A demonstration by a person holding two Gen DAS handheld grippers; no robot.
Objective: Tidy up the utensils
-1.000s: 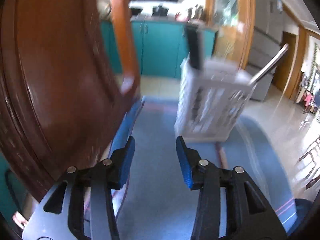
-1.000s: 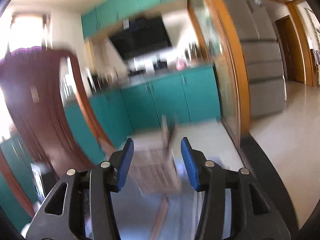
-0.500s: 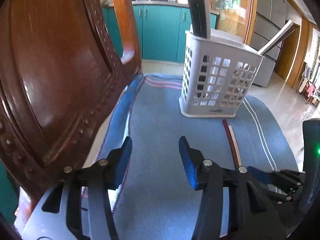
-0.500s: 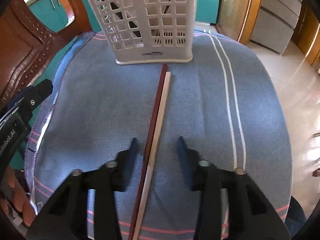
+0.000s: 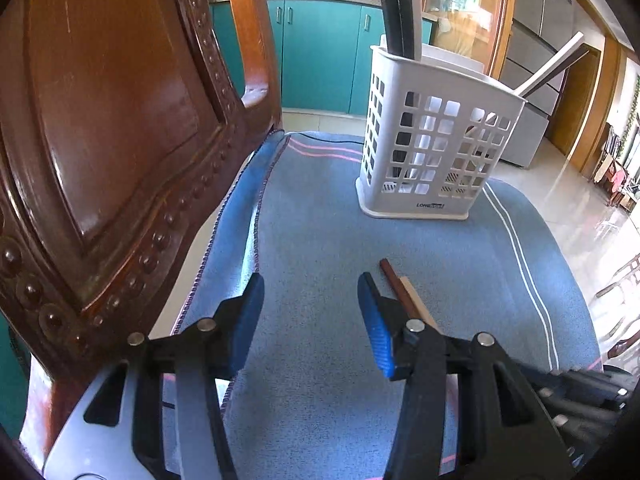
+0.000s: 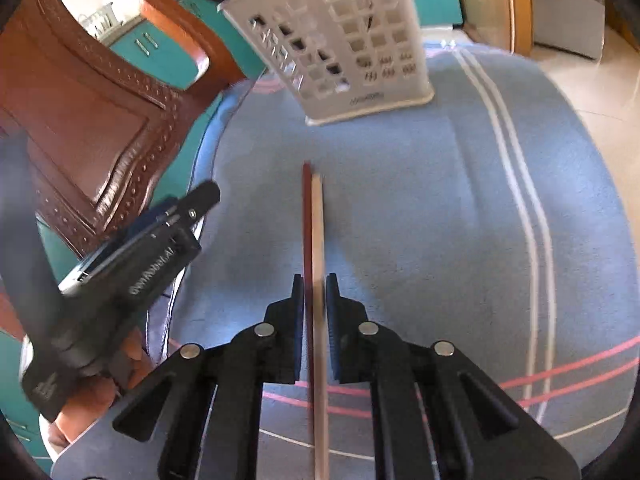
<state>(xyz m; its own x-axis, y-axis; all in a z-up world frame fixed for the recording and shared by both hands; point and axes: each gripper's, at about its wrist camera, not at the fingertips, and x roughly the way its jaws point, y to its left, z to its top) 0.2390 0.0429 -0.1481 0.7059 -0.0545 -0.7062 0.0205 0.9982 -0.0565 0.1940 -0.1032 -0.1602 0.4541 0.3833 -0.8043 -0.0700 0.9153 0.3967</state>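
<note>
My right gripper (image 6: 311, 300), its jaws just closing, pinches the chopsticks (image 6: 314, 220) lying on the blue cloth (image 6: 440, 220), their long axis pointing at the white basket (image 6: 340, 40) across bare cloth, while my left gripper (image 5: 311, 308) hovers spread and empty beside the wooden chair (image 5: 100, 140).

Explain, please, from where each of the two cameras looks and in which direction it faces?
Left wrist: sits on the left gripper, faces down and forward over the blue towel to the white utensil basket; its open fingers show.
Right wrist: sits on the right gripper, faces steeply down along the chopsticks pinched in its fingers; a hand shows.
Shared: basket, chopsticks, towel, wooden chair.
</note>
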